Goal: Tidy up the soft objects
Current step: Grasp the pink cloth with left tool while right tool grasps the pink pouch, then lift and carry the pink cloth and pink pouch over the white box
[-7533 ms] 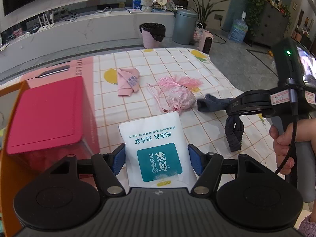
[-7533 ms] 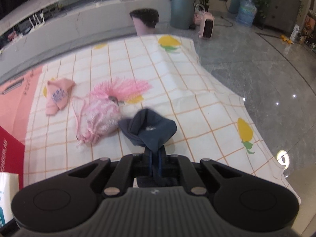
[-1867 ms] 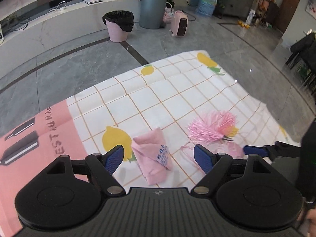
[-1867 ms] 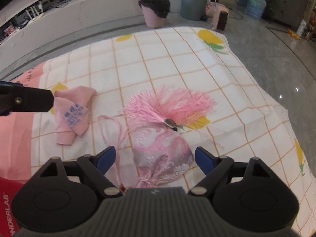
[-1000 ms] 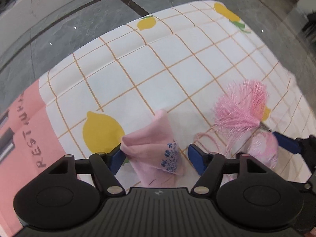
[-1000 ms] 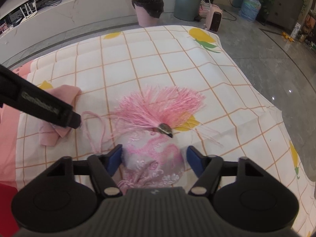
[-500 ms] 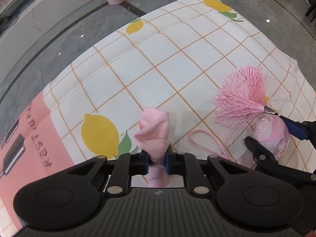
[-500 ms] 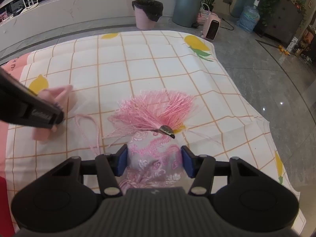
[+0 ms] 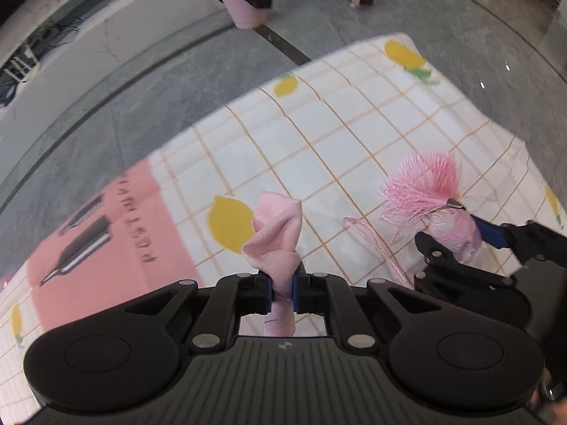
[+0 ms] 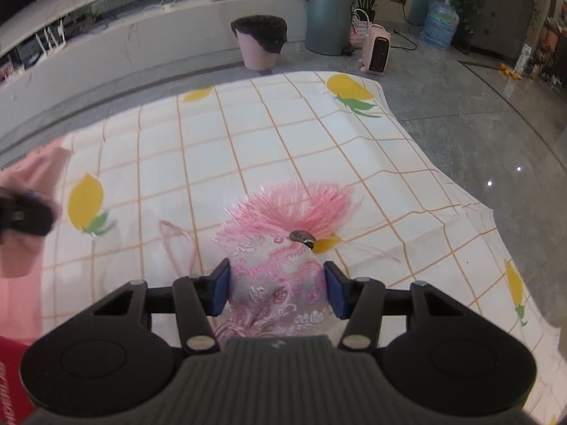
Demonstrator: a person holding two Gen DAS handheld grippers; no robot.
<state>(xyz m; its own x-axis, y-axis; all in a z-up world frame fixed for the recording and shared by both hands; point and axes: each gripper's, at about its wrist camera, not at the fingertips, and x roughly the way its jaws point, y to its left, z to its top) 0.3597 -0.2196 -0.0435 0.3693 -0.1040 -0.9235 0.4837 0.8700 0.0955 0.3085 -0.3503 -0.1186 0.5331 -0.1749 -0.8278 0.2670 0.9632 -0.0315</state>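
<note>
Left tool [image 9: 282, 292] is closing, pinched on the pink cloth [image 9: 276, 233] and holding it above the tabletop [image 9: 319, 134], while the right tool [image 10: 276, 288], half open, clasps the pouch [image 10: 280, 276] lying there; next, I judge, both carry to storage.
</note>
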